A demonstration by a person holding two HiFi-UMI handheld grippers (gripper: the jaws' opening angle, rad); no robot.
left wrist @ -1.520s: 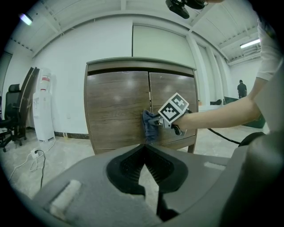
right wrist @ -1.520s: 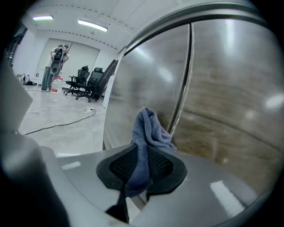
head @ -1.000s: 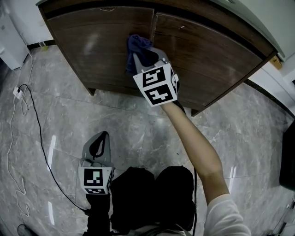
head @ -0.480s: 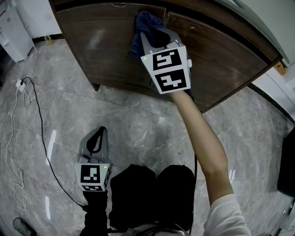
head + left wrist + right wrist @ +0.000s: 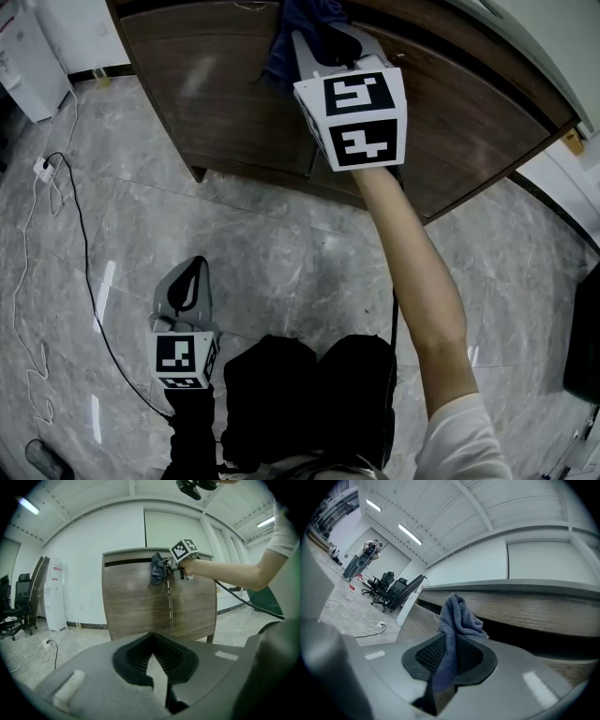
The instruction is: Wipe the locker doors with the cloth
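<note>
Cloth [image 5: 457, 616], dark blue, is up at the top edge of the locker doors [image 5: 216, 103], right at the seam between them. Left to right: the white unit [image 5: 55, 597] way left of the left gripper [image 5: 199, 267] has a red label, too small to read. A cable [image 5: 80, 234] trails over the floor [image 5: 281, 253]. The left gripper is clenched on nothing, with plenty of open floor ahead of it. The right gripper [image 5: 314, 42] has the cloth pinched tight.

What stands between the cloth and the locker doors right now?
Nothing visible does. The right hand-held gripper holds the cloth up by the top edge of the locker doors, near the seam between them, with no object in the way.
</note>
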